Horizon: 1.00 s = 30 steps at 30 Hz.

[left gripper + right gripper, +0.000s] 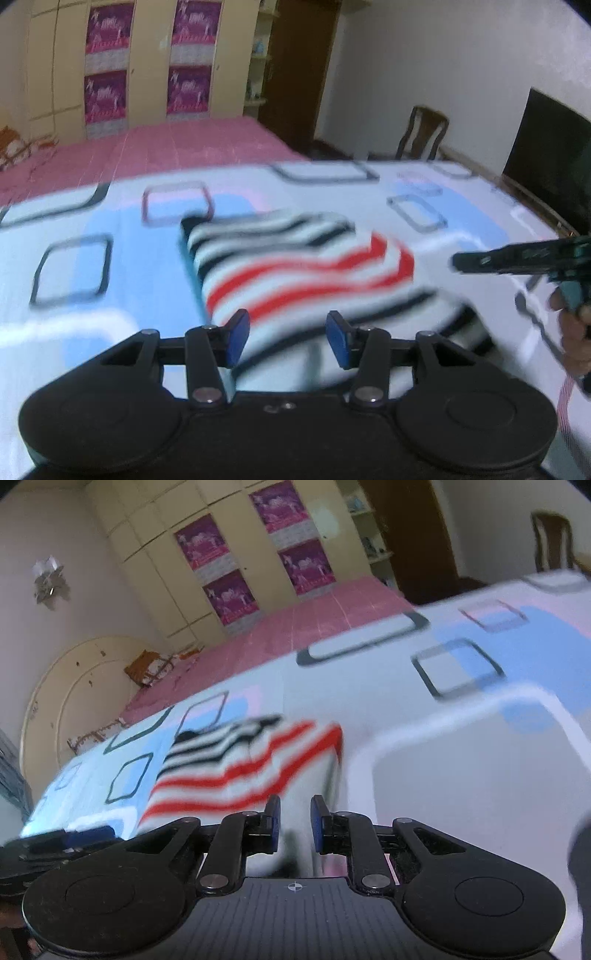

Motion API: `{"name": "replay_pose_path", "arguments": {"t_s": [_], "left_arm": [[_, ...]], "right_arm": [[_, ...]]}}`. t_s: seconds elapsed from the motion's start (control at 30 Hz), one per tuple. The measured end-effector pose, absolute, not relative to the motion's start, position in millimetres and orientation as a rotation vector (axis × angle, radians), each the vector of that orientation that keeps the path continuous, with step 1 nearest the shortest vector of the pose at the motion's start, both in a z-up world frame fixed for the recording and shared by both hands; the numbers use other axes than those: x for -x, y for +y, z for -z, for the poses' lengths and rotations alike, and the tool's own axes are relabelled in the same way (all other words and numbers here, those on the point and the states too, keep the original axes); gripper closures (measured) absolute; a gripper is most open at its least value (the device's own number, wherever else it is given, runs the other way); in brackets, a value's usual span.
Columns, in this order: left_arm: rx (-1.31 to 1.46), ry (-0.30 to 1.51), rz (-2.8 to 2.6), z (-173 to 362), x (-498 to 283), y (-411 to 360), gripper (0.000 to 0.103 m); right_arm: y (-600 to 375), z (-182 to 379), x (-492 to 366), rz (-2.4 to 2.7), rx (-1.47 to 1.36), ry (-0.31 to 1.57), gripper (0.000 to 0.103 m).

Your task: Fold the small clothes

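Observation:
A small striped garment (295, 273), white with black and red stripes, lies folded on the patterned sheet (110, 295). My left gripper (288, 338) is open and empty at the garment's near edge, its blue pads on either side of the cloth edge. My right gripper (294, 821) is open and empty, with a narrower gap, just off the garment's near right corner (240, 771). The right gripper also shows in the left wrist view (458, 262) at the right. Both views are blurred by motion.
The sheet covers the near part of a bed with a pink cover (166, 147). A wardrobe with purple posters (147, 59) stands behind. A wooden chair (424, 136) and a dark screen (554, 147) stand at the right wall.

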<state>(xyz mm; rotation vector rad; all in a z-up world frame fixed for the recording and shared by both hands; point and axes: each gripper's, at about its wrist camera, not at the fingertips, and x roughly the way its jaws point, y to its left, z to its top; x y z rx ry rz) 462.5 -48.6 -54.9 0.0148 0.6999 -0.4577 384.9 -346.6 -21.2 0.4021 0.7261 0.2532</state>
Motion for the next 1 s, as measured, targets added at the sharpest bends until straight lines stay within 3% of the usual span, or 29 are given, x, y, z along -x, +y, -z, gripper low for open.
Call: {"name": "replay_pose_path", "arguments": {"t_s": [0.4, 0.5, 0.8, 1.0], "left_arm": [[-0.022, 0.738, 0.492, 79.2, -541.7, -84.6, 0.058], [-0.110, 0.815, 0.463, 95.6, -544.4, -86.8, 0.056], [-0.128, 0.756, 0.451, 88.0, -527.5, -85.9, 0.058], [-0.192, 0.773, 0.452, 99.3, -522.4, -98.6, 0.054]], "right_arm": [[-300.1, 41.4, -493.4, -0.291, -0.297, 0.771, 0.085], [-284.3, 59.0, -502.4, -0.325, -0.197, 0.868, 0.086], [-284.6, 54.6, -496.0, -0.331, -0.147, 0.813, 0.085], [-279.2, 62.7, -488.7, -0.335, -0.098, 0.805, 0.085]]}}
